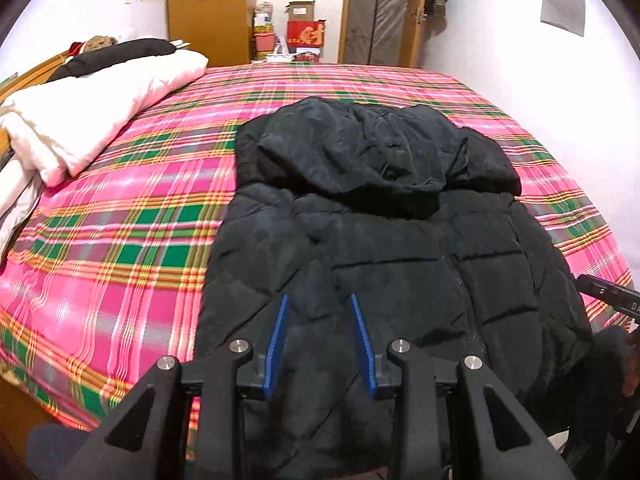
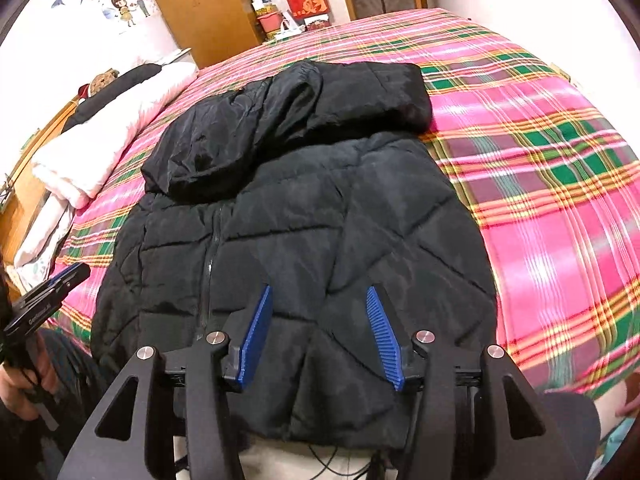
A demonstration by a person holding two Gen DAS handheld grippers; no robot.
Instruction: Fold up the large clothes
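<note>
A black puffer jacket [image 1: 384,248] lies flat near the bed's [image 1: 120,240] front edge (hood away), both grippers' fingers [image 1: 277,340] apart above it, empty.

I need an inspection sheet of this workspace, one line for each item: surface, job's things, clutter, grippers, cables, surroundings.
Surface: bed with a pink and green plaid sheet, fairly flat.
Job's things: black puffer jacket lies front up, zipper closed, hood spread at the far end, sleeves not visible.
Clutter: folded white bedding with a dark item on top, at the bed's left side.
Grippers: left gripper and right gripper are above the jacket's near hem, jaws apart, nothing between them.
Cables: thin black cables below the hem.
Surroundings: wooden wardrobe, stacked boxes, white walls.
</note>
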